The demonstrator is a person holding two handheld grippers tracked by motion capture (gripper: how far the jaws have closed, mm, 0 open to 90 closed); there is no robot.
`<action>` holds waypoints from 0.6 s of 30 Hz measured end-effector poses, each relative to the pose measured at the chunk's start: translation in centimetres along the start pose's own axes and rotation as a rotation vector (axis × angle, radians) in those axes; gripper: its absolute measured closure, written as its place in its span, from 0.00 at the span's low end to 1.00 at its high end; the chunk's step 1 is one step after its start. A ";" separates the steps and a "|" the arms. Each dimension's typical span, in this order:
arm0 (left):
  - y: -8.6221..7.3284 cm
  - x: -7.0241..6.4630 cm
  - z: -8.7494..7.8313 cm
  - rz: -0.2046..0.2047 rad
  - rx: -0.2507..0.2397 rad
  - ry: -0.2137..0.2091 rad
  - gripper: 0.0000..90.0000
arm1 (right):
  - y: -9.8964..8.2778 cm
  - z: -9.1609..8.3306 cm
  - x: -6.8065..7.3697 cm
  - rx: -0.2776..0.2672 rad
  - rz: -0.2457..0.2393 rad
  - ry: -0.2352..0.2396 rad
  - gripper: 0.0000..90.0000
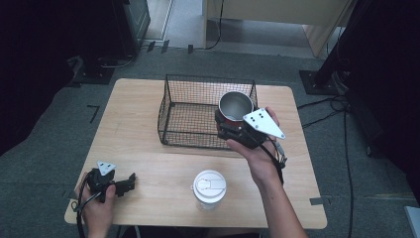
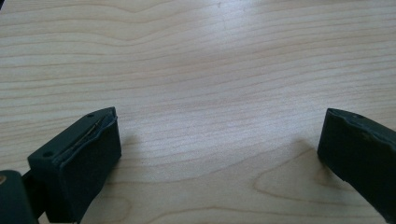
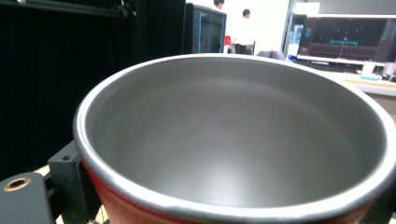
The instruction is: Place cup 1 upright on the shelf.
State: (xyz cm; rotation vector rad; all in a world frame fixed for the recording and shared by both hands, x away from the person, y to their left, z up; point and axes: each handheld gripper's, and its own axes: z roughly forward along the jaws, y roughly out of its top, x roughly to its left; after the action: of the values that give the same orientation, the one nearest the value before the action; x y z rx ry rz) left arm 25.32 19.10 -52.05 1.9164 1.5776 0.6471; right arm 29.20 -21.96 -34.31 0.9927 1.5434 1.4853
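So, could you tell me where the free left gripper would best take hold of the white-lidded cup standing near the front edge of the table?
Probably by its side wall just below the white lid. The white-lidded cup stands upright and apart from the wire basket, and its flat lid gives no edge to pinch from above. The left gripper, jaws open, lies low on the table to its left, so a level approach from that side suits.

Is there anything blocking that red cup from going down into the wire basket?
Nothing visible does. The right gripper holds the red cup upright above the right front part of the wire basket, whose top is open and whose mesh floor looks bare. The white lid lies apart, nearer the person.
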 end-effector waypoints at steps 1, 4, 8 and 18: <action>0.0 0.0 0.0 0.000 0.000 0.000 0.00 | 0.0 0.2 0.0 -0.003 0.008 0.001 0.08; 0.0 0.0 0.0 0.000 -0.001 0.000 0.00 | 0.1 0.9 -0.1 -0.024 0.026 -0.004 0.08; 0.0 0.0 0.0 0.001 0.000 0.000 0.00 | 0.2 1.9 -0.3 -0.035 0.053 0.002 0.08; 0.0 0.0 0.0 0.000 -0.001 0.000 0.00 | -0.6 5.1 -1.2 -0.053 0.056 -0.037 0.08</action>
State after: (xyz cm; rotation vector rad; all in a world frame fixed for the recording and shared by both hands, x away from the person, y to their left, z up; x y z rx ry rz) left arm 25.32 19.09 -52.06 1.9154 1.5775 0.6475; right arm 34.35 -21.00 -35.09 1.0344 1.4536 1.5298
